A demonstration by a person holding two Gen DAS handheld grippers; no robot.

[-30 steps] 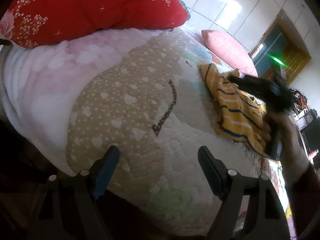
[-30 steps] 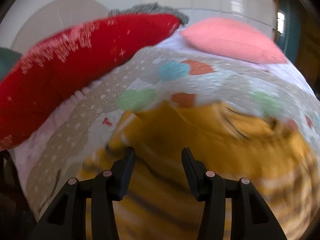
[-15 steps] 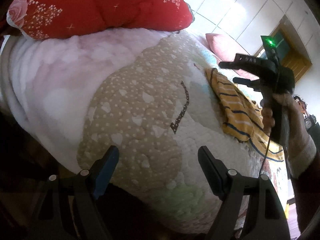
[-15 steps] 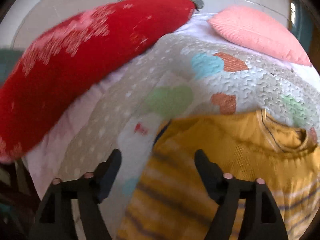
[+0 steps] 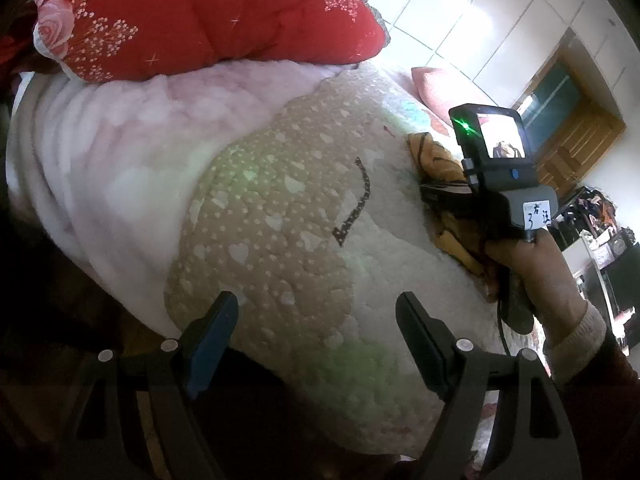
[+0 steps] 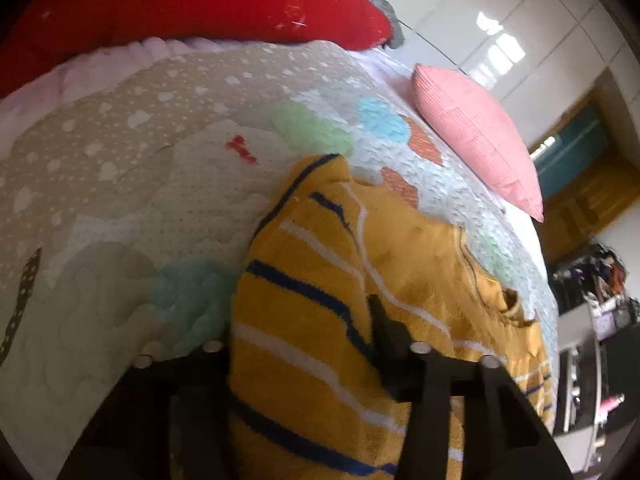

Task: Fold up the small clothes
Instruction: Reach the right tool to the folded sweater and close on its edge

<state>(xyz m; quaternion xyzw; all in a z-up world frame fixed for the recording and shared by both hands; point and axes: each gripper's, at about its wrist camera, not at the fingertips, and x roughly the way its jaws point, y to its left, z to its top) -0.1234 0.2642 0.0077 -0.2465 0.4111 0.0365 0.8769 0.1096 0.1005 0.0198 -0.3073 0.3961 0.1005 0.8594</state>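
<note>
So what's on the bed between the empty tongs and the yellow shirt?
Just quilt, nothing else, seen in the left wrist view between the left tongs and the shirt.

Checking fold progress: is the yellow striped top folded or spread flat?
Partly folded: one striped side of the yellow striped top is turned over its middle, held by the right gripper; the collar side lies flat on the quilt.
</note>
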